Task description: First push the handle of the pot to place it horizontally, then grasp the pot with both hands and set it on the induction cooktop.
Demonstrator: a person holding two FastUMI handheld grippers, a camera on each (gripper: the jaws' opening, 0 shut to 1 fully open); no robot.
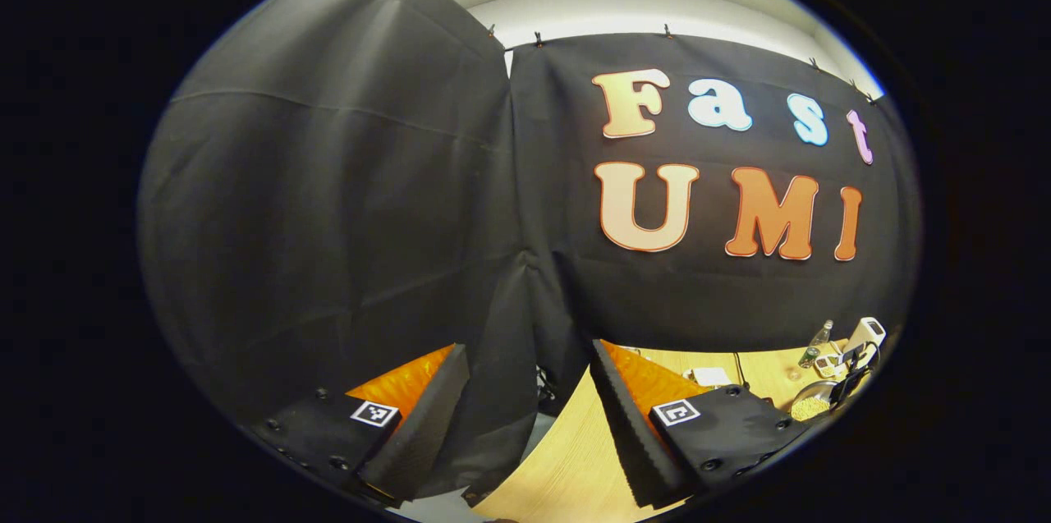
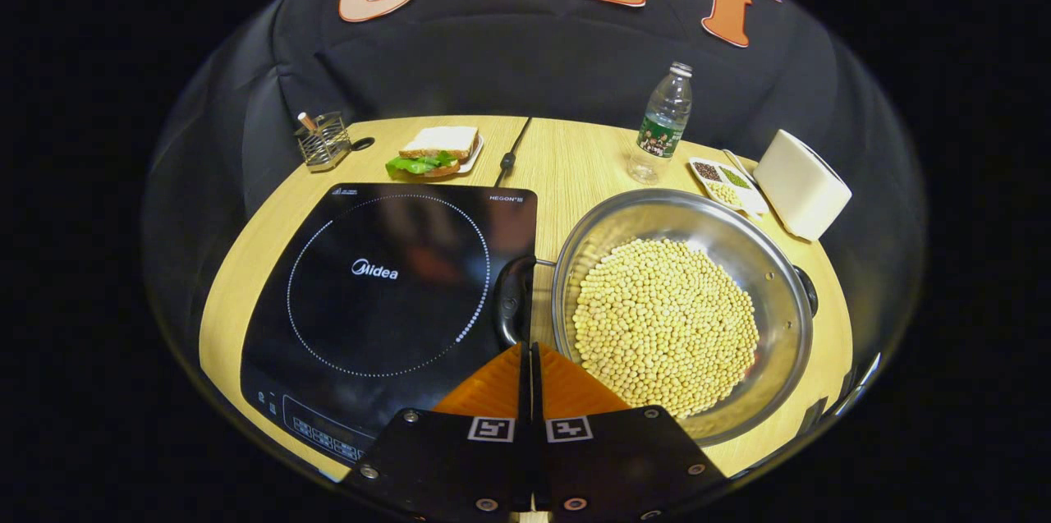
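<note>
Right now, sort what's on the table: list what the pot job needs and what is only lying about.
Needed:
pot of beans, with its side handle
induction cooktop
right hand-held gripper, shut, near that handle

Lying about:
sandwich
water bottle
white box
wire holder
small dish

Booth wall: black cloth [image 1: 328, 203] hung in two panels meeting at a vertical seam, clipped along the top edge. At 12 o'clock above it, a white wall [image 1: 624, 10]. At 6 o'clock, a light wood-grain desk [image 2: 575, 162].
</note>
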